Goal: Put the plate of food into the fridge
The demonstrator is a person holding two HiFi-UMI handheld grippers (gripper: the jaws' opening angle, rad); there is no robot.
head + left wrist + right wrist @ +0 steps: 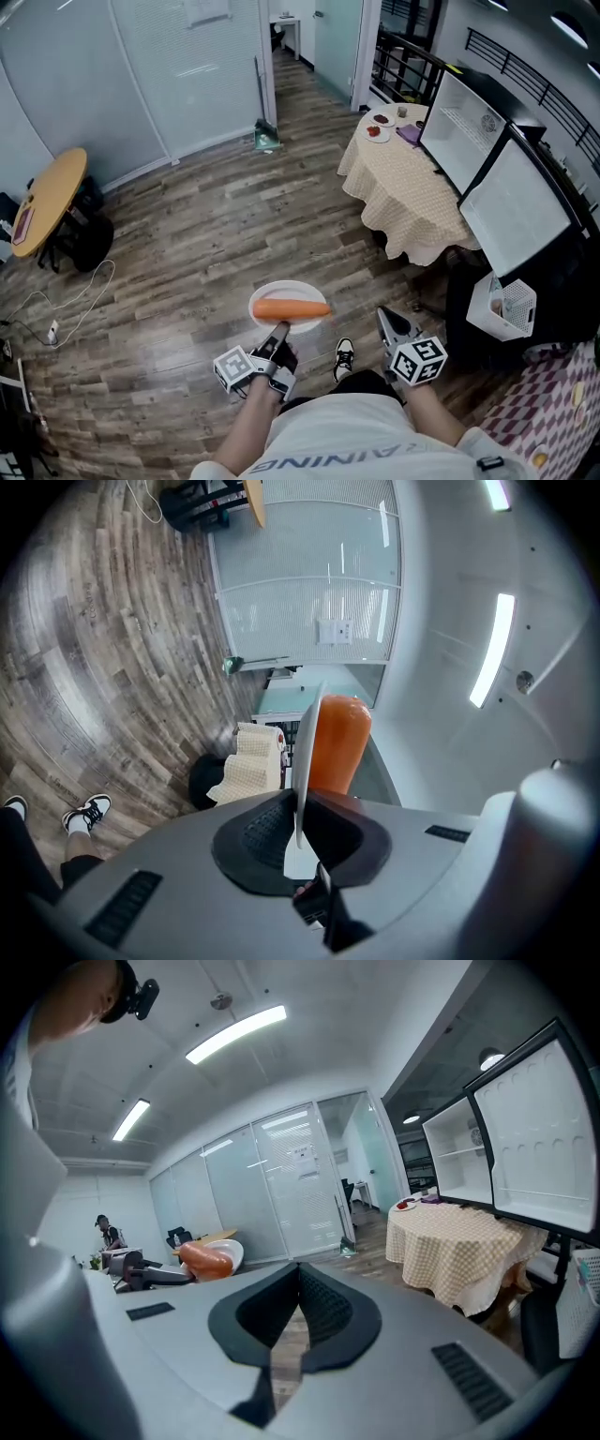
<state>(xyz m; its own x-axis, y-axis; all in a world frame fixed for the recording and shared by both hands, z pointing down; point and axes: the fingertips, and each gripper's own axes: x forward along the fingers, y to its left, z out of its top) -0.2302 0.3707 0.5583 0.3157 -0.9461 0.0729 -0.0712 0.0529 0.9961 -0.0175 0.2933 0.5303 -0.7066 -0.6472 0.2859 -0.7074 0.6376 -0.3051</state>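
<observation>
Closest to me, the left gripper [278, 335] is pinching the near rim of the plate [281, 290]. In its own view the pads are clamped on the thin white edge, with the plate running away from the jaws. The right gripper [390, 324] rides beside it, jaws pressed together on nothing. The plate hangs roughly level above the wooden floor [187, 253], just ahead of my body, and it is white, round and shallow. One long orange piece of food [292, 308] lies on it, smooth and round-ended (a carrot or a sausage, I cannot tell which). Its long axis runs side to side, across the line of the left jaws. It sits loose on the plate, so I judge that a tilt toward either end could let it roll or slide. Further out to the right is a table with a checked cloth [403, 192], and past it the fridge [514, 211] with its white doors swung open. The fridge is ahead and to the right of the plate, so the empty right gripper is the nearer one, while the left must carry the plate past the table.
</observation>
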